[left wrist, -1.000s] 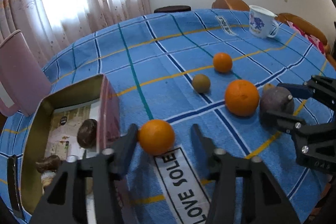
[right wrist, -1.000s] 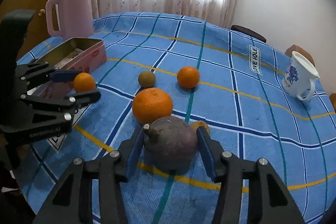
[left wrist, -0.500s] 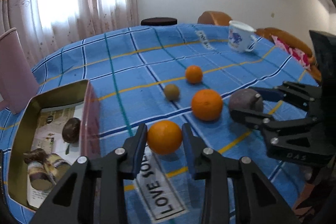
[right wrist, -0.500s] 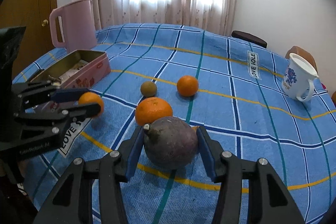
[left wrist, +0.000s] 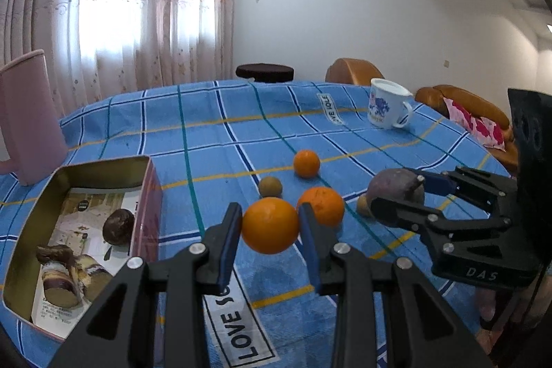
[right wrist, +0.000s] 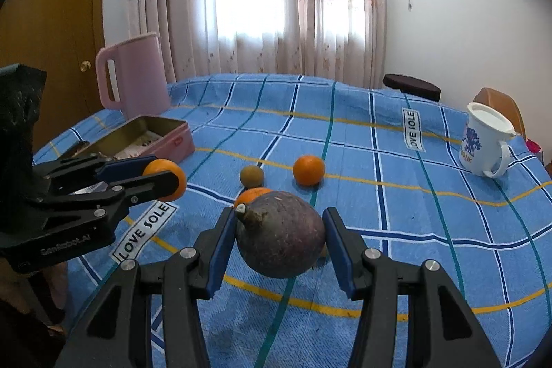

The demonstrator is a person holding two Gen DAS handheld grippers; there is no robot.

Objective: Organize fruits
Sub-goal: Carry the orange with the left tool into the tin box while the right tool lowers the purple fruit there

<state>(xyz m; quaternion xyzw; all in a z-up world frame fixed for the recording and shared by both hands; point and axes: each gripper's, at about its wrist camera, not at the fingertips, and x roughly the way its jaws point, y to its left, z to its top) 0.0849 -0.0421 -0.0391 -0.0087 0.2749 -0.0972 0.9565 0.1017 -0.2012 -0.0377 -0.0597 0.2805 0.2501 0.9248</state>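
Note:
My left gripper point(left wrist: 269, 231) is shut on an orange point(left wrist: 269, 226) and holds it above the blue checked tablecloth; it shows in the right wrist view point(right wrist: 165, 179) too. My right gripper point(right wrist: 280, 238) is shut on a purple-brown fruit with a stem point(right wrist: 281, 238), also lifted, seen from the left wrist point(left wrist: 395, 192). On the cloth lie a large orange point(left wrist: 322, 205), a small orange point(left wrist: 306, 163), a brown-green round fruit point(left wrist: 270, 186) and a small tan fruit point(left wrist: 363, 205). The open pink tin point(left wrist: 151, 195) at left holds a dark fruit point(left wrist: 118, 226) and other pieces.
A pink jug point(right wrist: 132, 73) stands behind the tin. A white mug with blue print point(right wrist: 483, 138) stands at the far right of the table. Chairs point(left wrist: 352, 71) and a dark stool point(left wrist: 265, 72) stand beyond the table's far edge.
My left gripper closed on the orange and lifted it off the cloth. My right gripper lifted the purple-brown fruit. Both cameras now sit higher.

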